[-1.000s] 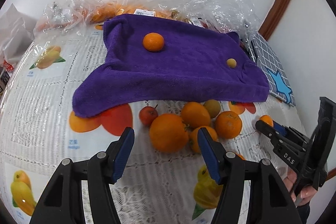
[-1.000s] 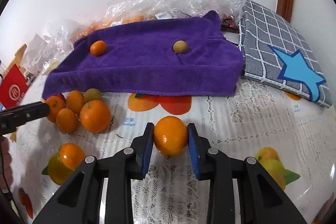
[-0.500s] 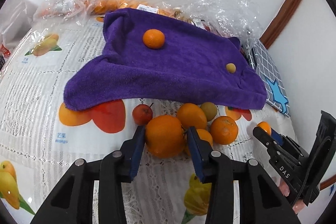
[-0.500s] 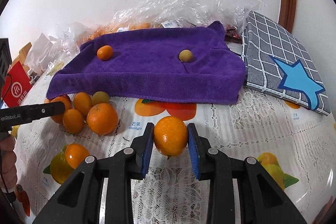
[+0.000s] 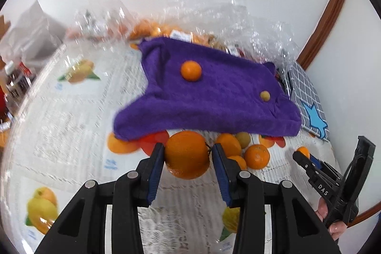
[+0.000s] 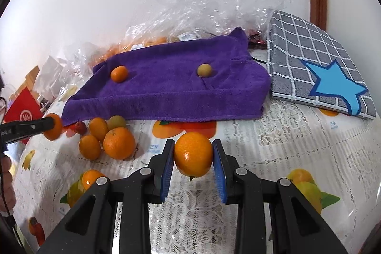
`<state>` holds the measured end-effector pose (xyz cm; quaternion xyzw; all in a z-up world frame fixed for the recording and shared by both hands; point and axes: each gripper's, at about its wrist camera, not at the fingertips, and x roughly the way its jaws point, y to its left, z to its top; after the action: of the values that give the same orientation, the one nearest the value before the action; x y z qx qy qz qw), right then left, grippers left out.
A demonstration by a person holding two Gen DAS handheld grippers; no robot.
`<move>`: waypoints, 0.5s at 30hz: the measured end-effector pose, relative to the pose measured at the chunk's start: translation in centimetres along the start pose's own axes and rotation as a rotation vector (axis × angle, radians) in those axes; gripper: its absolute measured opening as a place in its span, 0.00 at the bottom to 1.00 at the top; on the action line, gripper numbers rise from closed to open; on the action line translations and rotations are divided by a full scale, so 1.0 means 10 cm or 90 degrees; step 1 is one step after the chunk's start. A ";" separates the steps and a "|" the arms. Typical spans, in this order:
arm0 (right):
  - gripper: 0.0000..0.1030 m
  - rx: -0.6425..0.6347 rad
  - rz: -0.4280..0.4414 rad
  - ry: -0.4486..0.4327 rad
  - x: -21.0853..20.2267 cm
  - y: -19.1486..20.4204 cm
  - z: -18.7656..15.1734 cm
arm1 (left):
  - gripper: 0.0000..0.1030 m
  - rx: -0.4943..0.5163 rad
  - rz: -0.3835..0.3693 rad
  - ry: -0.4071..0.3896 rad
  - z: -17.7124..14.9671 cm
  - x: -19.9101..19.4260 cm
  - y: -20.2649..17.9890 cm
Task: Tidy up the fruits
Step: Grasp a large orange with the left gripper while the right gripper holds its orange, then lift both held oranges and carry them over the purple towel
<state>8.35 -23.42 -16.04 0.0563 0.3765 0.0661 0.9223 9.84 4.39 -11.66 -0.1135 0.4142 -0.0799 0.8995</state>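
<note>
My left gripper point(image 5: 187, 156) is shut on a large orange point(image 5: 187, 154) and holds it above the table, in front of the purple towel point(image 5: 214, 97). My right gripper point(image 6: 193, 158) is shut on a smaller orange point(image 6: 193, 154), also off the table. On the towel lie a small orange point(image 5: 191, 71) and a small yellow-green fruit point(image 5: 264, 96). A cluster of several oranges point(image 6: 114, 142), a greenish fruit and a small red fruit lies on the tablecloth before the towel's front edge. The right gripper also shows in the left wrist view point(image 5: 300, 156).
A grey checked cushion with a blue star point(image 6: 316, 63) lies right of the towel. Crumpled clear plastic bags point(image 6: 209, 13) with more fruit sit behind it by the wall. A red box point(image 6: 22, 108) and bottles stand at the far left.
My left gripper closed on the large orange and lifted it out of the cluster. My right gripper kept its orange and rose a little.
</note>
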 end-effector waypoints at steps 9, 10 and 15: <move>0.30 -0.017 -0.046 -0.042 -0.29 0.02 0.38 | 0.38 -0.008 -0.002 -0.042 0.37 -0.03 0.02; 0.30 -0.020 -0.048 -0.048 -0.31 0.03 0.46 | 0.38 -0.007 -0.001 -0.046 0.43 -0.02 0.01; 0.30 -0.003 -0.030 -0.069 -0.23 0.00 0.77 | 0.38 0.013 0.012 -0.084 0.74 0.06 -0.13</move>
<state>12.11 -24.23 -9.00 0.0490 0.3270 0.0423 0.9428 15.81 4.04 -7.12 -0.1051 0.3540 -0.0678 0.9268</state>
